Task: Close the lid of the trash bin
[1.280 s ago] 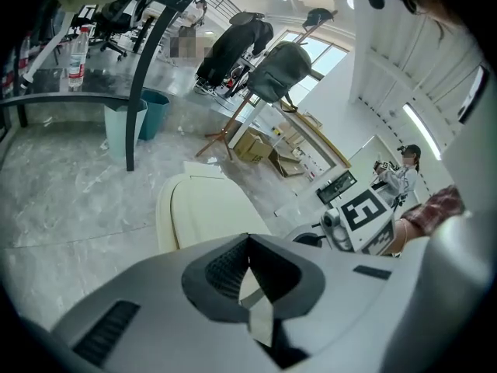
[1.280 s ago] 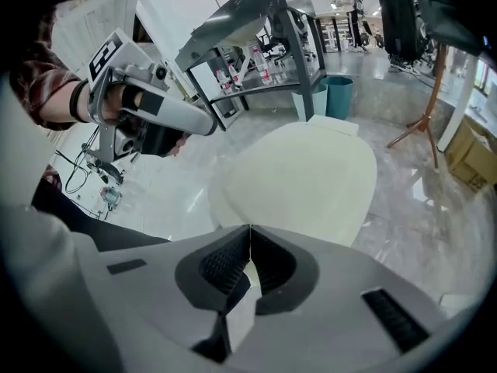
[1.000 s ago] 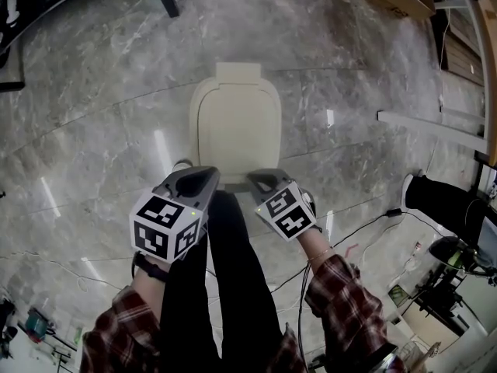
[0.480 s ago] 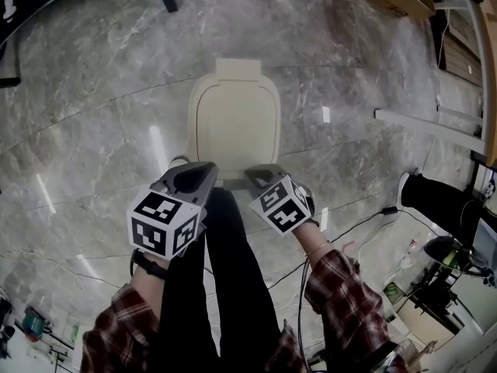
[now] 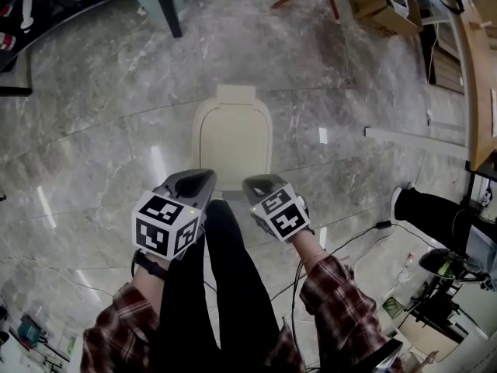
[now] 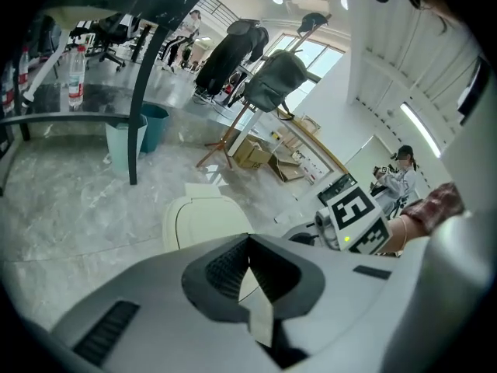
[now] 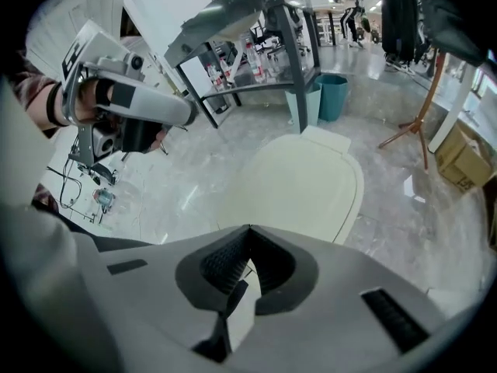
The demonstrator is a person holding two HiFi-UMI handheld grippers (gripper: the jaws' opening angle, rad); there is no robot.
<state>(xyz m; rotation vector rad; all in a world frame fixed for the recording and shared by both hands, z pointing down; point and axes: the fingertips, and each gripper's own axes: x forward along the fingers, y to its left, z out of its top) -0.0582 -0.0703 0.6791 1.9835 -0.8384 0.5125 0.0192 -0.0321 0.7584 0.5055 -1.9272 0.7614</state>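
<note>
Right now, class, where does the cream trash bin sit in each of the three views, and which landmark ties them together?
Head view: trash bin at centre, slightly above the middle, lid down.
Left gripper view: below centre, left of the middle.
Right gripper view: centre, slightly right.
Shared landmark: the dark table leg on the floor beyond the bin.

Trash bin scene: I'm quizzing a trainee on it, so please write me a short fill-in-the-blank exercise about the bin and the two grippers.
1. The lid of the cream trash bin is ____.
2. The bin stands on the grey marble ____.
3. The left gripper and the right gripper both have jaws that are ____, with nothing between them.
Missing words: closed; floor; shut.
</note>
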